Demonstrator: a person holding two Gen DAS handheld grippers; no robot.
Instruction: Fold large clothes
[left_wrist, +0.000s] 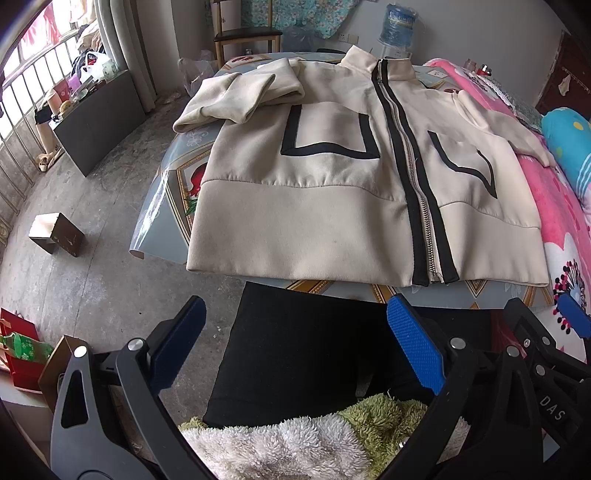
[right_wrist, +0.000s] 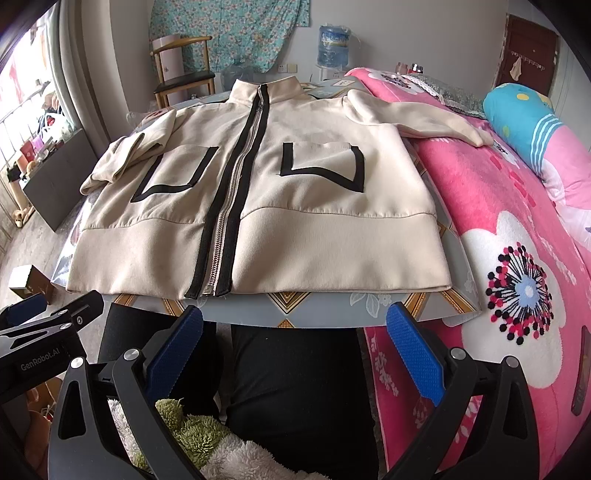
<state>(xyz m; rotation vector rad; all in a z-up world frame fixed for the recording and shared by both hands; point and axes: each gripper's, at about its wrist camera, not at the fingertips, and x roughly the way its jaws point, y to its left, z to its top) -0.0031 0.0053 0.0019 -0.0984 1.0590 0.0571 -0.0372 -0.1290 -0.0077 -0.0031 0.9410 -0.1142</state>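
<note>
lying flat: the cream jacket (right_wrist: 258, 206) is spread front-up on the table (right_wrist: 317, 314), zipped, with its collar at the far end and its hem along the near edge.
zipper: a metal zip (right_wrist: 231, 192) flanked by black bands is seen running from the collar to the hem of the jacket.
pockets: two chest patches outlined in black are set on either side of the zip.
left sleeve: it (left_wrist: 240, 96) is folded across the upper left of the jacket, its cuff end hanging past the jacket's side.
right sleeve: it (right_wrist: 417, 118) is stretched out from the jacket's shoulder onto the pink blanket (right_wrist: 498, 221) beside the table.
left gripper: it (left_wrist: 295, 350) is held below the jacket's hem, off the table, pointing forward toward the jacket; its blue-padded fingers (left_wrist: 415, 347) are spread wide and nothing is between them.
right gripper: it (right_wrist: 293, 350) is held just below the jacket's hem, level with the left one and to its right; its fingers (right_wrist: 415, 350) are likewise parted wide and nothing is held.
contact: neither gripper is touching the jacket.
beneath the grippers: dark trousers and a fluffy green-and-white cloth (left_wrist: 303, 439) are seen nearer than the jacket.
beyond the jacket: a wooden chair (right_wrist: 184, 70) and a blue water bottle (right_wrist: 334, 46) are seen past the collar.
</note>
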